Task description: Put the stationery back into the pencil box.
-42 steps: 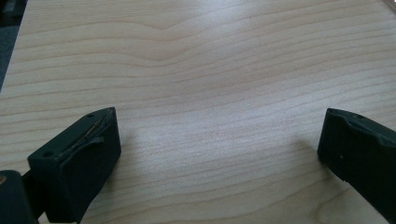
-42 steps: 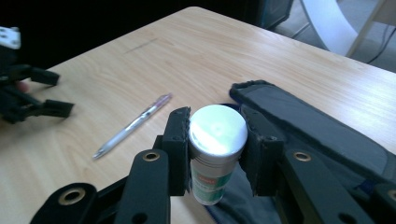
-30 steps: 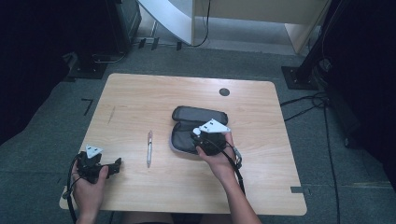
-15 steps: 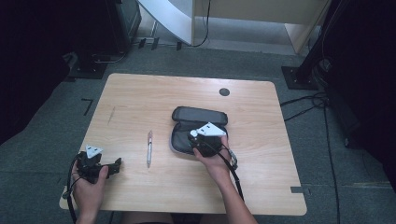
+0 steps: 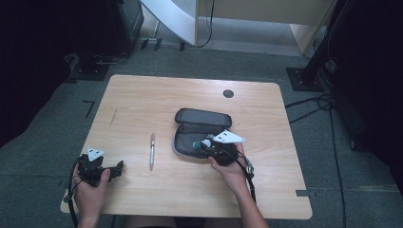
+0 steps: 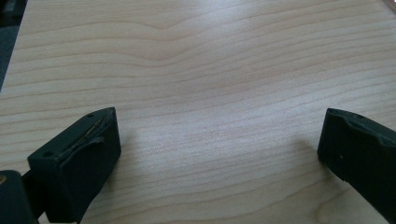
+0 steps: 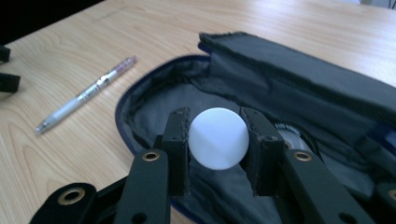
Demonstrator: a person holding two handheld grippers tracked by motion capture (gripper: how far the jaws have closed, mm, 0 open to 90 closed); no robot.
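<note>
The right gripper (image 7: 217,140) holds a round white-ended thing, seemingly a glue stick (image 7: 217,138), over the open case (image 7: 299,88); in the high view a teal part of it shows at the gripper's front. The step in hand looks like setting the stick into the case. To do it well, the person should lower it into the bare grey lining at about 9 o'clock of the roll of tape (image 7: 292,135) that already lies inside, keep the stick's length along the case so the lid can close over it, and let go only once it rests on the lining, since a round body will roll if dropped from above.

The right jaws stand narrow, their pads pressed on either side of the stick's white end, gripping it firmly. The left gripper (image 6: 219,140) rests on the table (image 5: 142,95) near its 7 o'clock corner, jaws wide with bare wood between them, holding nothing. A pen (image 5: 152,150) lies on the table at 9 o'clock from the case, clear of both grippers
</note>
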